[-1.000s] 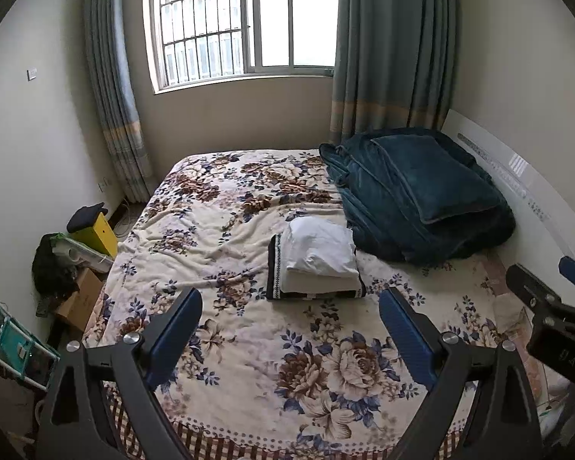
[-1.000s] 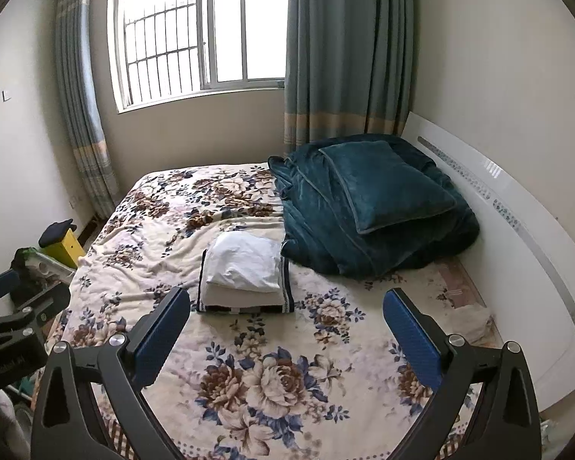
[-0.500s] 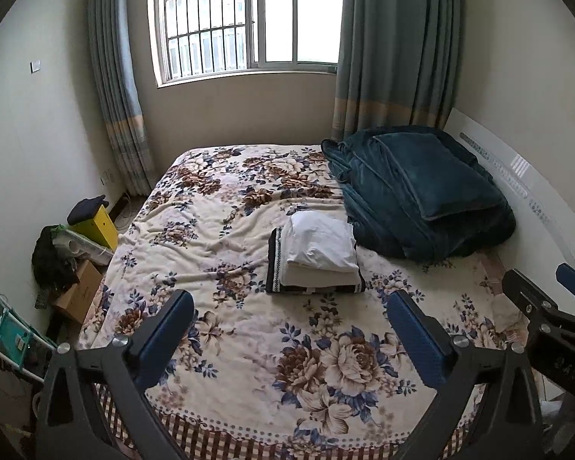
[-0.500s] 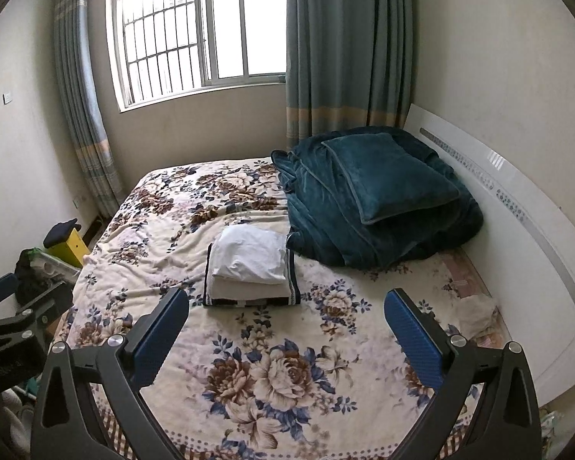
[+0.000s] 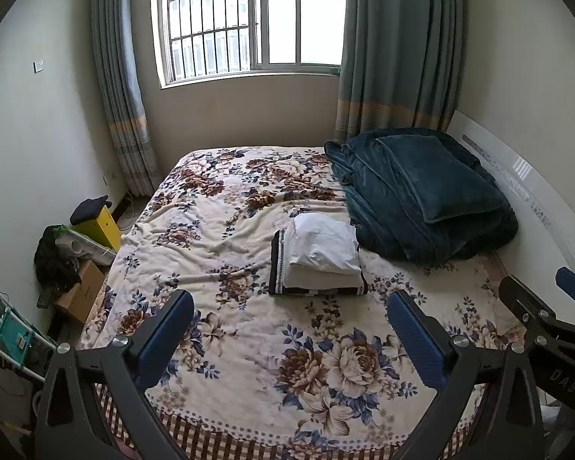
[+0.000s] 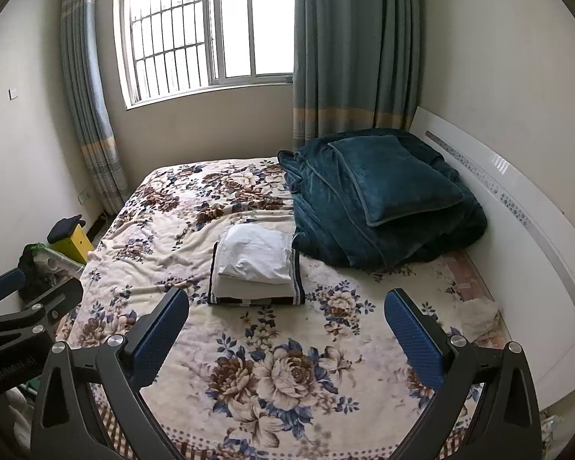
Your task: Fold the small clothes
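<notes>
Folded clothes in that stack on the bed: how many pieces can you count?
3, stacked mid-bed beside the teal blanket: white piece on top, cream piece under it, dark striped piece at the bottom. More may be hidden between.

A home bedroom: floral-covered bed (image 5: 226, 230), curtained window (image 5: 249, 19) (barred), teal quilt (image 5: 421, 199).

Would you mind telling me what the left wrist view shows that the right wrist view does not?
Only the left wrist view shows the cardboard box and the teal rack on the floor left of the bed, plus the right hand-held gripper at its right edge. Only the right wrist view shows the crumpled pale cloth by the headboard, and the left hand-held gripper at its left edge. Both share the stack of folded clothes on the floral bedspread and the teal blanket pile.
</notes>
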Motion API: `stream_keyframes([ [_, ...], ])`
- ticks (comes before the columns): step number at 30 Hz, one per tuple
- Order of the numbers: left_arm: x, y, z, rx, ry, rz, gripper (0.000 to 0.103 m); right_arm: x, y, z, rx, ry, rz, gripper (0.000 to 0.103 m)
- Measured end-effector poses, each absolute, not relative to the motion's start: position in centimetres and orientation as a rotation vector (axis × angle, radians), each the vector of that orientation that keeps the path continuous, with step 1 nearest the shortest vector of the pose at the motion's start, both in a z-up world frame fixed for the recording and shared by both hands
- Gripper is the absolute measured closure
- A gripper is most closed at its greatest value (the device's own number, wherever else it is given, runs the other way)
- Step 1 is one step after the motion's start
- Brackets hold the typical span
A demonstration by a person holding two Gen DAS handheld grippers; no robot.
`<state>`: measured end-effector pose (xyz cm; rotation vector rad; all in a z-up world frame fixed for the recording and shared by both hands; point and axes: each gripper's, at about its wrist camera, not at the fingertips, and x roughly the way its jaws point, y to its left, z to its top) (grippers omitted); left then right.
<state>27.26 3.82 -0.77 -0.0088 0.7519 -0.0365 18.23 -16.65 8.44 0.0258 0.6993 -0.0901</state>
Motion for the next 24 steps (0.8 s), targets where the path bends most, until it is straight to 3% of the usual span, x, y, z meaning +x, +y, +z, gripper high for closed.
stream_keyframes([
  [24, 27.5, 3.3, -0.3, -0.012, 0.733, -0.024, 0.000, 19.5, -16.7, 8.6, 0.034, 0.696, -0.082, 0.000],
])
